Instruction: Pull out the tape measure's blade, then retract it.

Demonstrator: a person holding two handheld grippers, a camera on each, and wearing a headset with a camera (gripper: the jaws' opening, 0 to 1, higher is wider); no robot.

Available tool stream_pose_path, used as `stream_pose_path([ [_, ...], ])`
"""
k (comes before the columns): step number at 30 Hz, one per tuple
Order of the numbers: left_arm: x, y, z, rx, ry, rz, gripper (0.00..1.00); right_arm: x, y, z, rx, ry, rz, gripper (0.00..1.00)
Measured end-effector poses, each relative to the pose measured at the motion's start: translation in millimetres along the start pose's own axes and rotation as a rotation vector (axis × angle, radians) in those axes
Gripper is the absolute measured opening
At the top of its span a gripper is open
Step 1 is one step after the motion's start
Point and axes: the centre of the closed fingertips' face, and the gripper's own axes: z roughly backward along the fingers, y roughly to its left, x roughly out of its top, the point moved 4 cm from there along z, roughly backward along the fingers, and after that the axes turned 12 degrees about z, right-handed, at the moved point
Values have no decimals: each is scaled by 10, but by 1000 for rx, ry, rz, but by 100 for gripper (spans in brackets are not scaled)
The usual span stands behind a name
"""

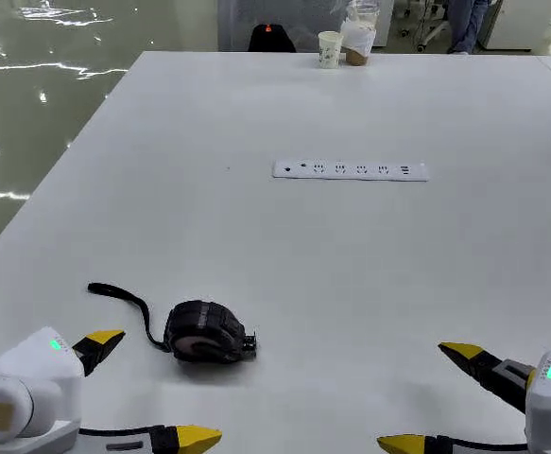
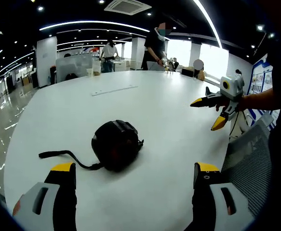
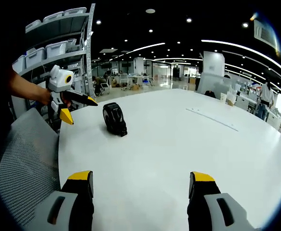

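Open-plan workshop, glossy floor, strip lights overhead. A large white worktop (image 1: 351, 265) carries everything.

- Black round-cased tape measure (image 1: 204, 332): lies on the worktop toward the near left, blade retracted in the case. Its black wrist strap (image 1: 124, 298) trails away to the left.
- Left gripper (image 1: 152, 388), white body with yellow-tipped black jaws: jaws spread wide, gripping nothing and clear of the tape measure, which sits just ahead of the gap between them.
- Right gripper (image 1: 428, 397): well apart to the right over bare worktop. Jaws likewise spread wide and empty.
- Long white power strip (image 1: 351, 169): flat at mid-worktop, beyond the tape measure.
- White paper cup (image 1: 330, 49): upright at the far edge.
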Motion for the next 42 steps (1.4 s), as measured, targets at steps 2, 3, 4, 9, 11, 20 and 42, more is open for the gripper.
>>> stream_pose_path([
  [2,3,-18,1,-8,-4,5,99,2,11,1,4,-6,-7,82],
  [3,7,-26,2,-10,-8,6,99,5,15,5,4,-8,-8,83],
  [4,9,-31,4,-10,-8,1,99,10,19,9,4,-12,-10,85],
  [9,-2,-52,23,-16,-8,-7,99,34,33,31,8,-22,-13,89],
  [11,-22,-68,38,-27,-4,-10,99,43,41,43,9,-22,-11,89],
  [20,-58,-125,101,-30,-1,-38,99,41,99,74,15,-26,-27,98],
  [42,-28,-224,149,-32,-41,-2,99,93,175,106,1,-46,-33,99],
])
